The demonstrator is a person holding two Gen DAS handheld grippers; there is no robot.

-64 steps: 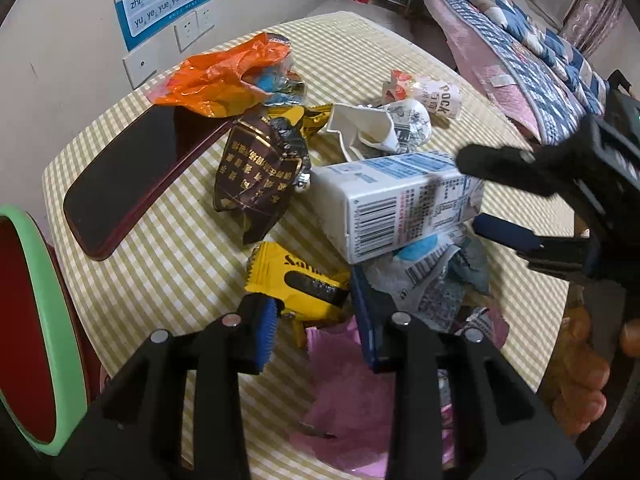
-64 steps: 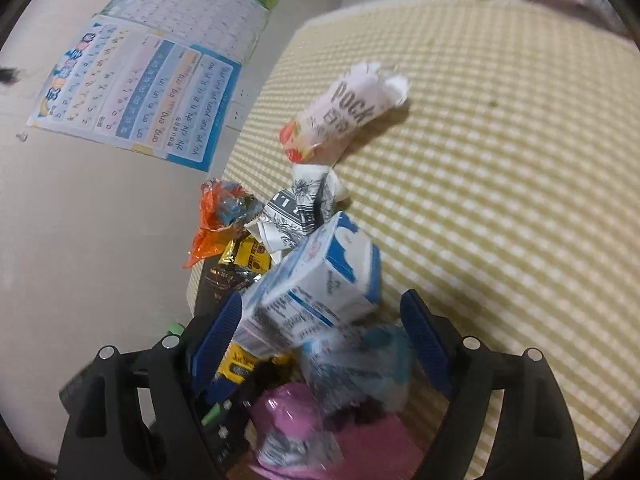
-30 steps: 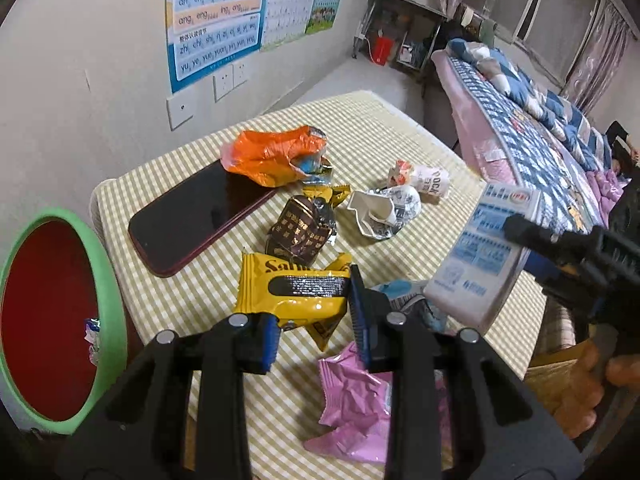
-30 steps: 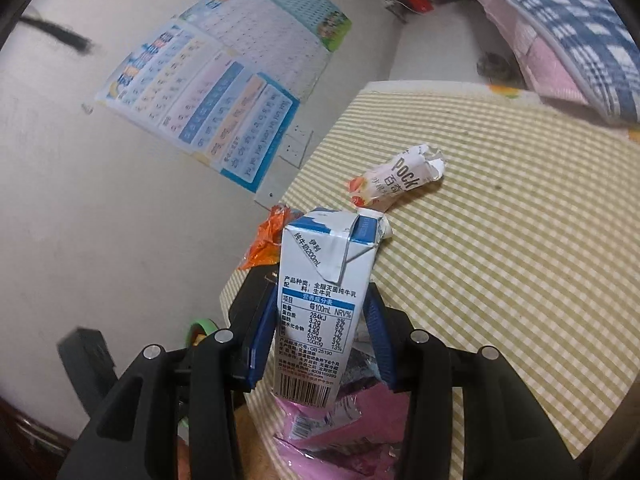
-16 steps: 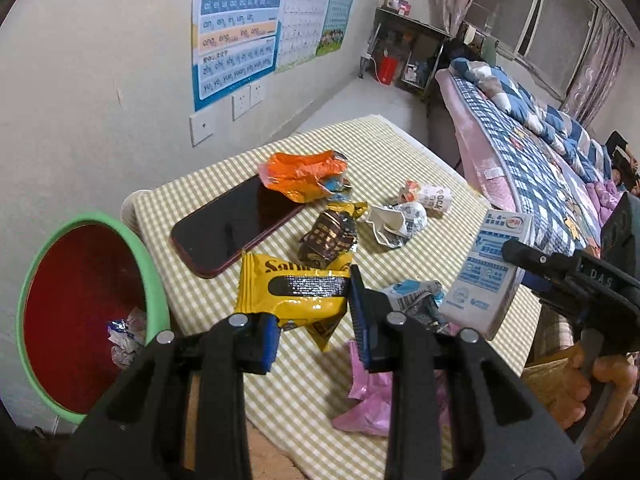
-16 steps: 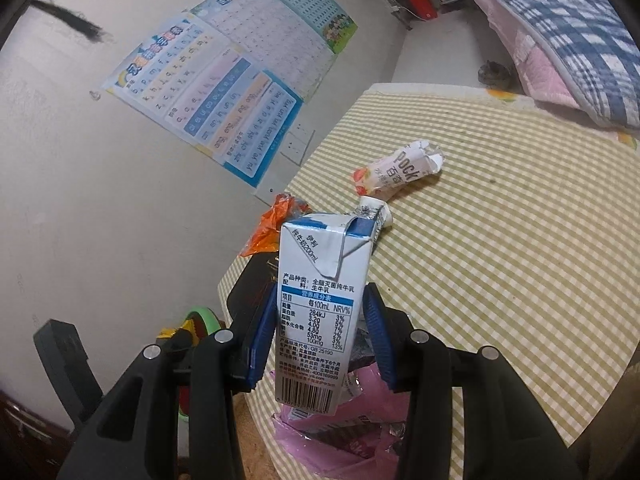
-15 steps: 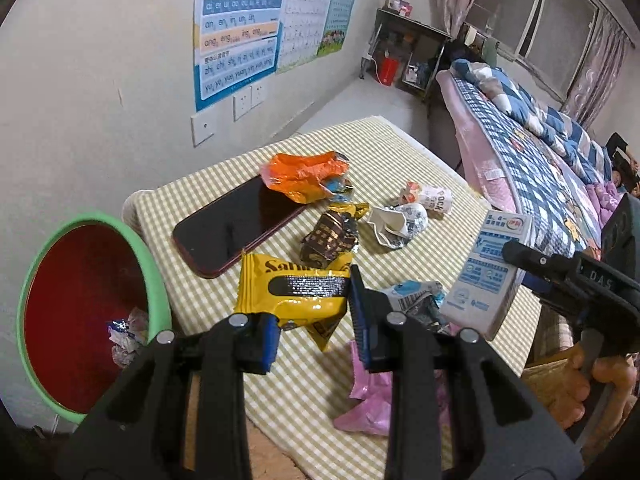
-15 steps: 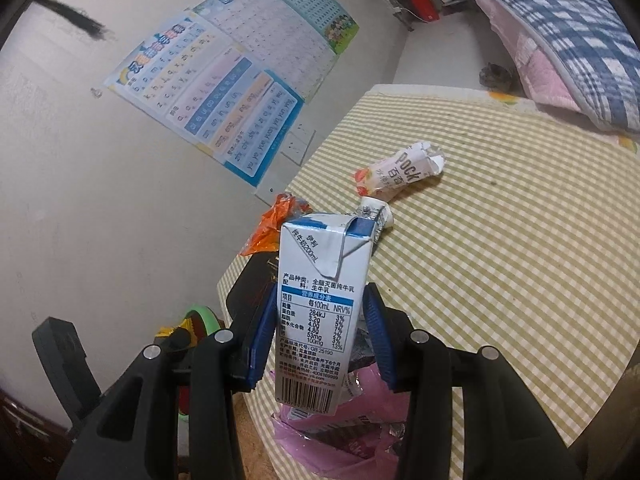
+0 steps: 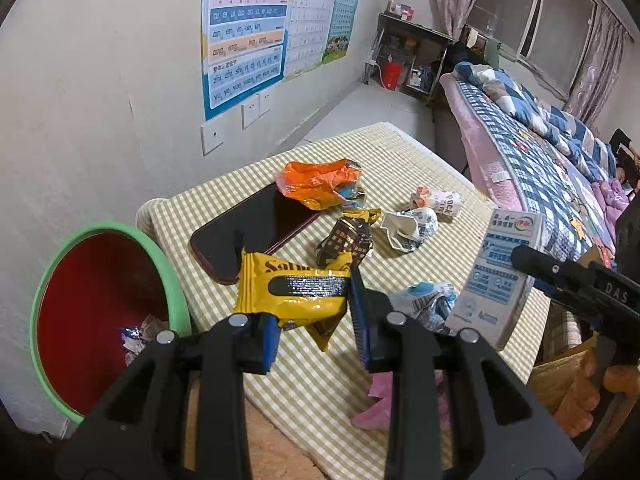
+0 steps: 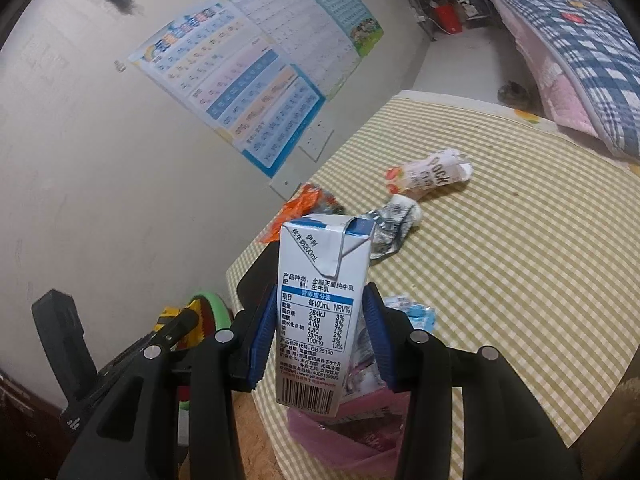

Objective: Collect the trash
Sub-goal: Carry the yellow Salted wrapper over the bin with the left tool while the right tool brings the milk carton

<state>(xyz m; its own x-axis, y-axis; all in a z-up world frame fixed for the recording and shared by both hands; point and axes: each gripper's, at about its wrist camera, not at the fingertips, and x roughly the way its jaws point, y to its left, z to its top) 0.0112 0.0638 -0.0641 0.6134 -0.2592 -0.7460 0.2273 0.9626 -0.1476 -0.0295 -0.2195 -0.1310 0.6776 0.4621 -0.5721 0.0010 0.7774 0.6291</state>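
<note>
The tabletop [image 9: 404, 152], covered in a yellow-and-white checked cloth, is lying ahead of and below both pairs of fingers. The round bin [image 9: 48, 300], red inside with a green rim, is standing to the left of the left gripper [image 9: 314, 316], below the cloth's edge, with crumpled scraps at its bottom. A dark, glossy phone [image 9: 256, 232] is lying flat beyond the left fingers.

The right gripper [image 10: 320, 340] is gripping the milk carton [image 10: 320, 300], a rectangular white-and-blue paper box with printed tables and a barcode; the blue ribbed pads are pressing on its two narrow sides, and the carton is standing upright, clear of the tabletop.

The left gripper is gripping the yellow wrapper [image 9: 292, 288], a crinkled foil packet with a black stripe, pinched between its blue pads and lifted above the cloth.

Beyond the left fingers, an orange wrapper [image 9: 316, 180], a brown foil wrapper [image 9: 344, 240] and a white crumpled wrapper [image 9: 408, 228] are lying loose. A pink bag [image 10: 340, 436] is lying just below the right fingers.
</note>
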